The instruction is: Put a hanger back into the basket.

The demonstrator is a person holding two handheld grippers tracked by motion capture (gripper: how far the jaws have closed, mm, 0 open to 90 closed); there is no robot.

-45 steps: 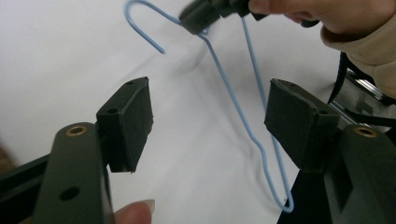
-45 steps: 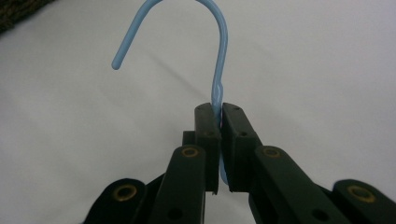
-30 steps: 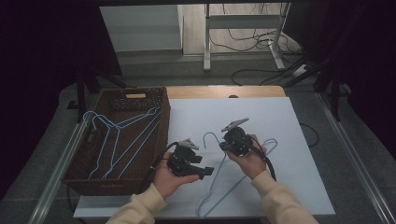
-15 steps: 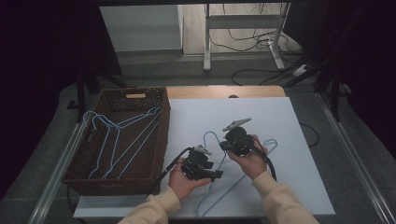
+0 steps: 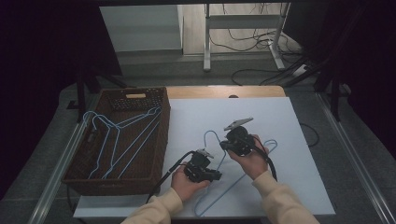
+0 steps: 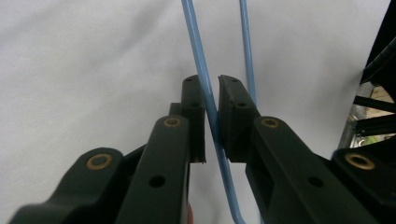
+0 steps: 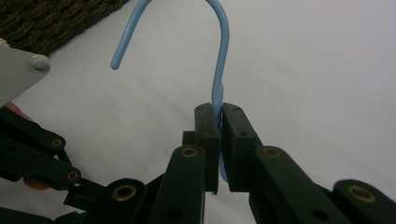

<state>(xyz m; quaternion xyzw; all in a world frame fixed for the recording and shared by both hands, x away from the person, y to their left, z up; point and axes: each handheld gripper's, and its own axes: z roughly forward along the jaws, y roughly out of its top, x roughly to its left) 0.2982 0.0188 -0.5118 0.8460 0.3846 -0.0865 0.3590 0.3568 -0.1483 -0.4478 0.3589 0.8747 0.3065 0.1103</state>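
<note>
Your left gripper (image 5: 215,176) shifted toward 3 o'clock, jaws narrowly around one table hanger (image 5: 211,136); right gripper (image 5: 223,145) clamped its neck. Two hangers (image 5: 122,140) in one basket (image 5: 161,154).

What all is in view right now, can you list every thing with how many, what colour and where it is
Hanger on the table: one, light blue wire, on the white table, its neck pinched below the hook in the right gripper, one wire between the left gripper's jaws.
Hangers in the basket: at least two, light blue wire, lying in the basket; exact count hard to tell.
Basket: one, dark brown wicker, left part of the table.
Table: one, white top with a wooden far edge.
Metal stand: one, pale, on the floor beyond the table, cables around it.
Left gripper: one, black, jaws close around the wire, slight gap visible.
Right gripper: one, black, shut on the hanger.
Hands: two, cream sleeves.
</note>
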